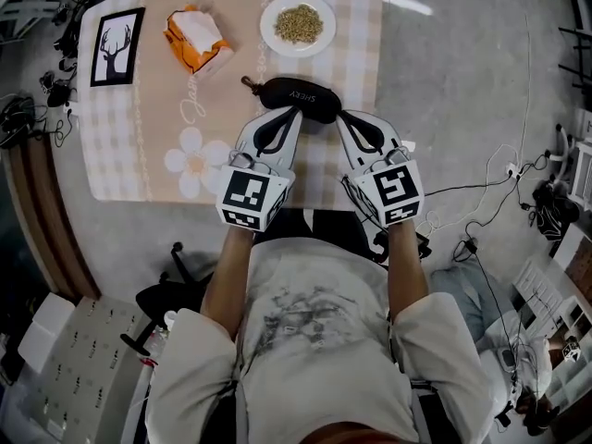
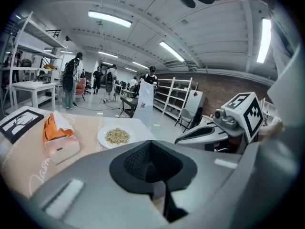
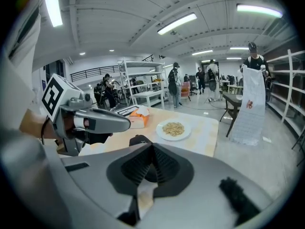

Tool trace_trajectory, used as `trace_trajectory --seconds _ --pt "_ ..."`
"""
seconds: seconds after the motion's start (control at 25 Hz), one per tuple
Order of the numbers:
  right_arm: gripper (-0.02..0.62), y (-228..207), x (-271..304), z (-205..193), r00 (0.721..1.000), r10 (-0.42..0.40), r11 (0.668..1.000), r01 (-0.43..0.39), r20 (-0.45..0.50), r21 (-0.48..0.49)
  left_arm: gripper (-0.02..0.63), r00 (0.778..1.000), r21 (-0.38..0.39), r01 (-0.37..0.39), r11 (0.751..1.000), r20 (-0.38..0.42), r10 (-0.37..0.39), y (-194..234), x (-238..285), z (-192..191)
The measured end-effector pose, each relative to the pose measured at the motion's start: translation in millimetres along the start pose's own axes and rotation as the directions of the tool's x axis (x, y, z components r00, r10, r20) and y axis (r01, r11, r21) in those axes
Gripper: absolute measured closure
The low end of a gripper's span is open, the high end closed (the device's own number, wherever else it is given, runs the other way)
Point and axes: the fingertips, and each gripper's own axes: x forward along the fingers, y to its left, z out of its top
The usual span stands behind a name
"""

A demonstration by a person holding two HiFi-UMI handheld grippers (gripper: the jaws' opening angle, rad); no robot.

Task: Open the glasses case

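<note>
The black glasses case (image 1: 301, 97) lies closed on the checked tablecloth (image 1: 166, 118), a little beyond the table's near edge. My left gripper (image 1: 293, 111) points at its near left side, tips at or just above it, jaws together with nothing between them. My right gripper (image 1: 343, 116) points at the case's right end, its jaws also together and holding nothing. In the right gripper view the case (image 3: 139, 140) peeks out just left of the closed jaws (image 3: 152, 147), with the left gripper (image 3: 95, 120) beside it. In the left gripper view the closed jaws (image 2: 152, 144) hide the case.
Farther back on the table are a white plate of grains (image 1: 298, 24), an orange tissue pack (image 1: 197, 39) and a framed deer picture (image 1: 117, 46). Cables (image 1: 490, 202) trail on the floor to the right. People and shelving stand in the room behind.
</note>
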Motion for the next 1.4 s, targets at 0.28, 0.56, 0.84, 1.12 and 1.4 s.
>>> trace_trajectory --seconds 0.28,0.56,0.84,1.12,1.4 --pt "0.580 -7.5 17.2 -11.6 0.999 0.001 1.000 -0.001 -0.035 0.004 0.598 1.000 -0.022 -0.012 1.000 -0.020 0.011 6.3 10.7 -13.3" --pt "0.580 -17.3 31.0 -11.7 1.000 -0.014 1.000 0.013 -0.023 -0.004 0.598 0.999 -0.044 -0.034 0.998 -0.039 0.033 15.9 18.6 -25.2" --pt "0.580 -26.3 42.6 -21.5 0.999 -0.025 1.000 0.025 -0.047 -0.007 0.598 0.998 -0.046 -0.040 0.998 -0.053 0.038 22.7 28.8 -32.9" --pt "0.580 -33.1 48.8 -32.0 0.997 -0.043 0.999 0.043 -0.068 0.009 0.598 0.997 -0.055 -0.041 0.998 -0.064 0.037 24.4 34.5 -39.8" --pt "0.580 -36.2 55.8 -26.8 0.998 -0.043 0.999 0.044 -0.037 0.016 0.598 0.996 -0.065 -0.044 0.997 -0.075 0.039 24.7 38.1 -45.8"
